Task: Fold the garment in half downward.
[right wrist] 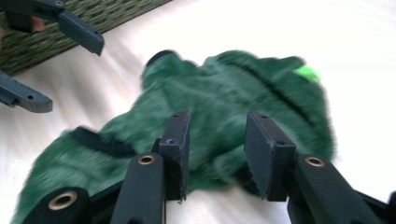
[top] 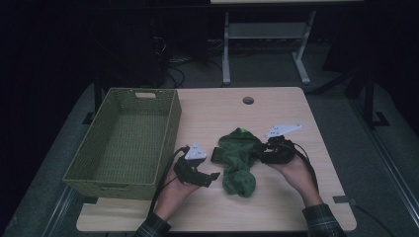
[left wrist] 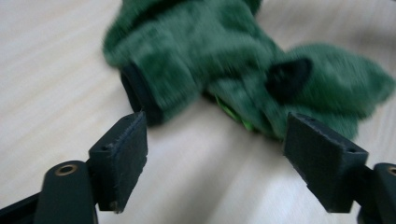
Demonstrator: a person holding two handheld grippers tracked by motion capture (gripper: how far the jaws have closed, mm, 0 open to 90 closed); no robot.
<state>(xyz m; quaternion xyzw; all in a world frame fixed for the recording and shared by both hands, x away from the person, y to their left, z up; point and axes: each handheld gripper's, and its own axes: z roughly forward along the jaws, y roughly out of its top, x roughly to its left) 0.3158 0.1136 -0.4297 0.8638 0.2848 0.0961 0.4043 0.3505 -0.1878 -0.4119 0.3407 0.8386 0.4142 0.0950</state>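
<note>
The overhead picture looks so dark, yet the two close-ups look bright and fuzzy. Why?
High view: dim room, dark surroundings, though the table stays readable. Left gripper view: bright, the green fleece garment smeared by motion blur. Right gripper view: pale washed-out table, blurred fleece, sharper jaws.

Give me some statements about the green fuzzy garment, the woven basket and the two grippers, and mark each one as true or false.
1. The green fuzzy garment lies inside the woven basket. False: it lies on the table, to the right of the basket.
2. The basket has nothing in it. True.
3. The left gripper stands wide open with nothing between its jaws. True: the garment is just beyond the fingertips.
4. The right gripper is clamped shut on the garment. False: its jaws stand apart above the fabric and do not press on it.
5. The two grippers are on opposite sides of the garment. True.
</note>
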